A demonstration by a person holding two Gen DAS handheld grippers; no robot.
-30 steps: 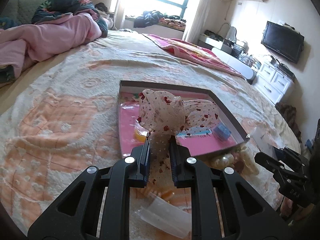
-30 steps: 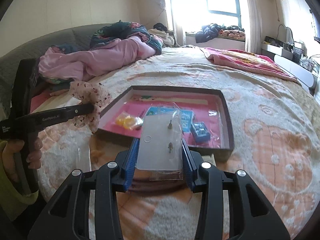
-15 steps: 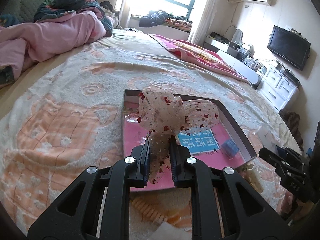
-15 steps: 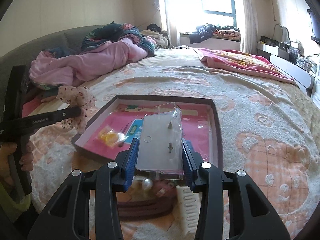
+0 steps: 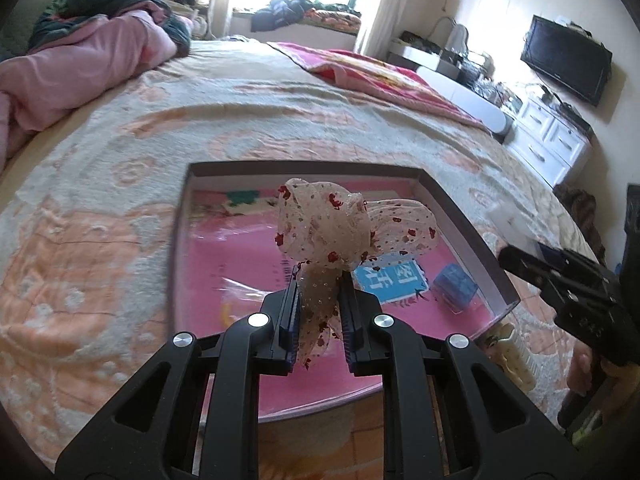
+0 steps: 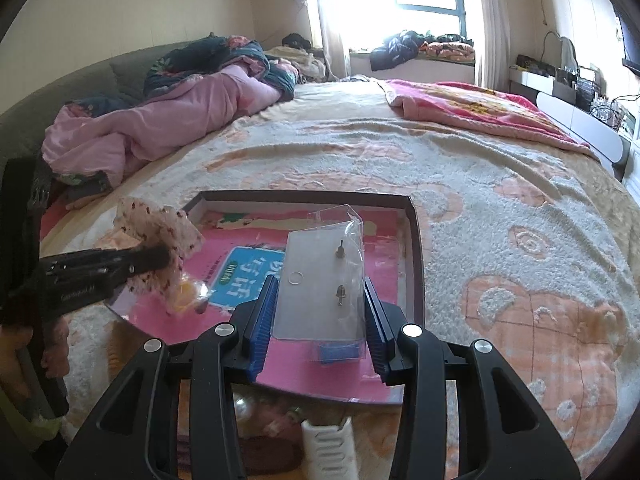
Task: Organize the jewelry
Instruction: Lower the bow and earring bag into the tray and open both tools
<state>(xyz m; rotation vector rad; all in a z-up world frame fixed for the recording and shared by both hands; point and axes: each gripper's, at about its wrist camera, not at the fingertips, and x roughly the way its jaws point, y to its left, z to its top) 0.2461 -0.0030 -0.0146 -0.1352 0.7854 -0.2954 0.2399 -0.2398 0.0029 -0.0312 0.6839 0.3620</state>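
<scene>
My left gripper (image 5: 318, 280) is shut on a sheer cream bow (image 5: 332, 228) dotted with red, and holds it above the pink-lined tray (image 5: 180, 216). The same bow (image 6: 160, 228) and left gripper (image 6: 160, 258) show at the tray's left edge in the right wrist view. My right gripper (image 6: 320, 296) is shut on a clear plastic earring packet (image 6: 320, 280) with two studs and a small ring, over the tray (image 6: 414, 248). Inside the tray lie a blue card (image 5: 390, 282), a small blue box (image 5: 456, 286) and a yellow item (image 6: 186, 292).
The tray rests on a bed with a cream and orange blanket (image 5: 100, 240). A white hair clip (image 6: 328, 448), pearls (image 6: 242, 410) and a dark band lie on the blanket before the tray. A pink quilt (image 6: 160, 128) is heaped at the back left. A hand (image 6: 20, 352) grips the left tool.
Both grippers have moved forward over the tray with bow and packet still held. The tray now fills more of each view, and the loose items on the blanket have slid toward the bottom edge.
</scene>
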